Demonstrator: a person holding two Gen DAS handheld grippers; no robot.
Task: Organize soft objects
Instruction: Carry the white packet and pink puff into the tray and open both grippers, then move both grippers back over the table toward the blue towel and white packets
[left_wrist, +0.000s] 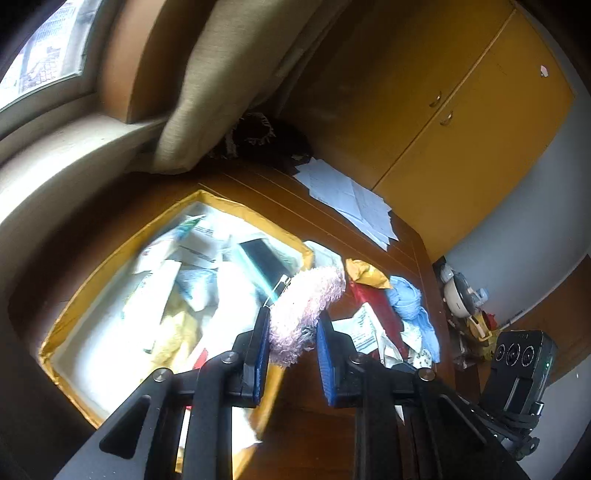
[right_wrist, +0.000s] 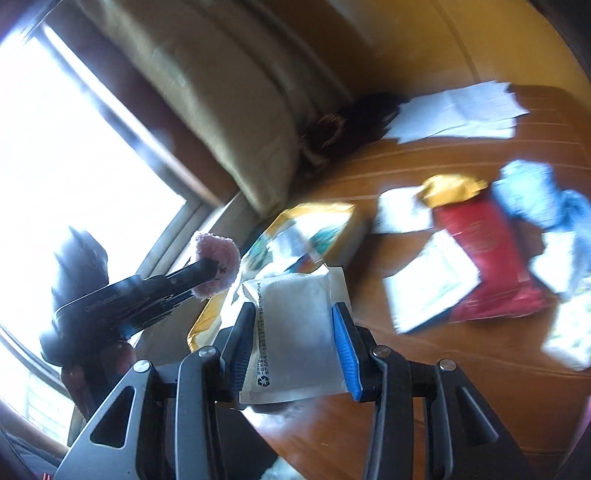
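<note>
My left gripper (left_wrist: 291, 328) is shut on a fluffy pink soft item (left_wrist: 303, 306) and holds it in the air by the near right corner of a yellow-rimmed box (left_wrist: 110, 258) full of packets. The same gripper and pink item (right_wrist: 218, 262) show at the left of the right wrist view. My right gripper (right_wrist: 295, 325) is shut on a white pouch (right_wrist: 295, 332), held above the wooden table (right_wrist: 443, 369). A blue cloth (left_wrist: 410, 299) (right_wrist: 535, 195), a red packet (right_wrist: 487, 258) and a yellow crumpled piece (right_wrist: 450, 188) lie on the table.
White papers (left_wrist: 351, 195) and a dark fabric heap (left_wrist: 258, 133) lie at the table's far end. A beige curtain (left_wrist: 214, 74) hangs by the window. Yellow cabinets (left_wrist: 461, 110) stand behind. Clutter (left_wrist: 465, 295) sits on the floor past the table's right edge.
</note>
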